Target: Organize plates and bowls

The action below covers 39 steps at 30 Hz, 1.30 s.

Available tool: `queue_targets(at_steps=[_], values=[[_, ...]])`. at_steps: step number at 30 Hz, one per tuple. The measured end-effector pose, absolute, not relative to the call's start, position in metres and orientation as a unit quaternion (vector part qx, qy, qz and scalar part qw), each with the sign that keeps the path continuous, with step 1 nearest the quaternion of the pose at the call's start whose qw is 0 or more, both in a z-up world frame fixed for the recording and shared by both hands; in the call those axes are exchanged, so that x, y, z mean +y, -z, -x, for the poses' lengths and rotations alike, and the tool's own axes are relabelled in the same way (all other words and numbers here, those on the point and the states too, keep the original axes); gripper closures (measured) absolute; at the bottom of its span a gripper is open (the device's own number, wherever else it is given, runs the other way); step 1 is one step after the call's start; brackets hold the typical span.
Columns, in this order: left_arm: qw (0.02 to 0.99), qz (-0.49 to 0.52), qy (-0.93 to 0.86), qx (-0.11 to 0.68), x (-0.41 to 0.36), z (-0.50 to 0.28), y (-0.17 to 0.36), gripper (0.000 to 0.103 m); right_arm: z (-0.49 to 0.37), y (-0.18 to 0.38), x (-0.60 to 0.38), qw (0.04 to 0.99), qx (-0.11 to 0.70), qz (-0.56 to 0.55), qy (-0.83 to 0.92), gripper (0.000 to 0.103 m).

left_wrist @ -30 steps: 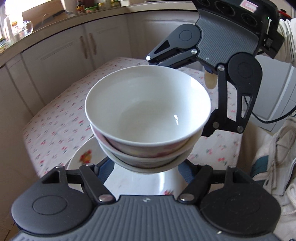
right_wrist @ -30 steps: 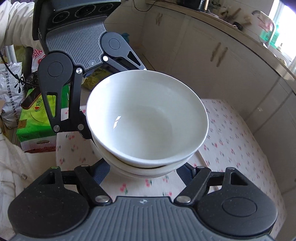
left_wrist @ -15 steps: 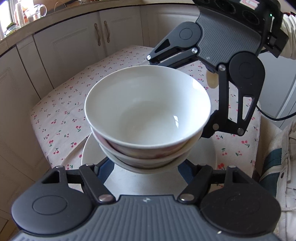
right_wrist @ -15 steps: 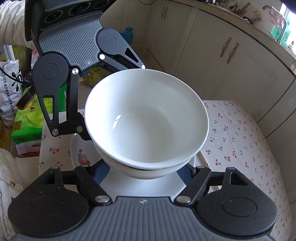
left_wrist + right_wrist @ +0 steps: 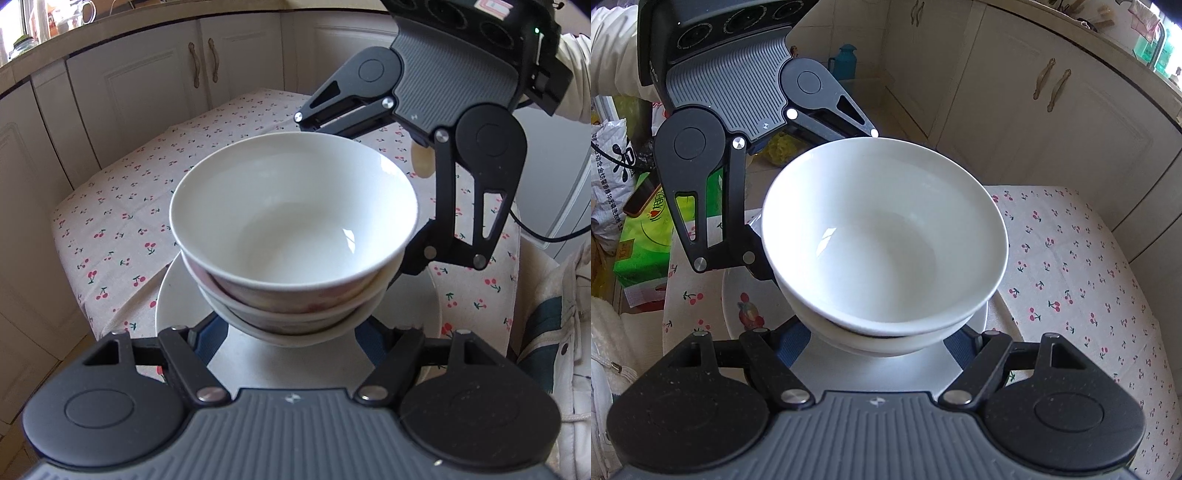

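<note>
Lowered since a second ago, the stacked bowls [image 5: 293, 236] now hang just above the white plate [image 5: 177, 299] on the cherry-print table [image 5: 122, 221]; left tool [image 5: 291, 332] and right tool [image 5: 877, 334] both clasp the stack. Setting down remains.

- A table [image 5: 122, 221] under a pale cloth printed with small red cherries fills the middle of both views.
- Cream cabinets [image 5: 147, 85] with curved metal door handles [image 5: 201, 62] stand behind it, topped by a beige counter [image 5: 110, 27].
- Daylight comes in at the upper left of the left wrist view, where jars [image 5: 22, 48] stand on the counter.
- At the left of the right wrist view, a green carton [image 5: 639, 240] and a printed bag [image 5: 607, 170] sit on the floor.
- A teal bottle [image 5: 847, 61] stands at upper centre there.
</note>
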State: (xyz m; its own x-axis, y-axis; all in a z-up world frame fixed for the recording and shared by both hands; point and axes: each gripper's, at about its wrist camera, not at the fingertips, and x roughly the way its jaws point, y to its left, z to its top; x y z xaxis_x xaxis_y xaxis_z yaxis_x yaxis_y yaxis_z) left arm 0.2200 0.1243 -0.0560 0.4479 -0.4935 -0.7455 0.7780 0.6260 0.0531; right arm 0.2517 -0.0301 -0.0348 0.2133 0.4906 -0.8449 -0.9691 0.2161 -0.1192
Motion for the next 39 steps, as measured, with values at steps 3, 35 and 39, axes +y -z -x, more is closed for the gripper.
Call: queue_targets(at_steps=[3, 35, 39], values=[[0.829, -0.196, 0.384, 0.356, 0.125, -0.219, 0.057, 0.028, -0.253, 0.036, -0.031, 0.699, 0.348, 0.343, -0.522, 0.021], [0.961, -0.146, 0.143, 0.184, 0.081, -0.072, -0.010, 0.001, -0.163, -0.017, -0.100, 0.854, 0.353, 0.252, -0.289, 0.000], [0.974, -0.100, 0.094, 0.180, 0.064, -0.046, -0.020, 0.001, -0.140, -0.020, -0.117, 0.884, 0.364, 0.197, -0.217, 0.000]])
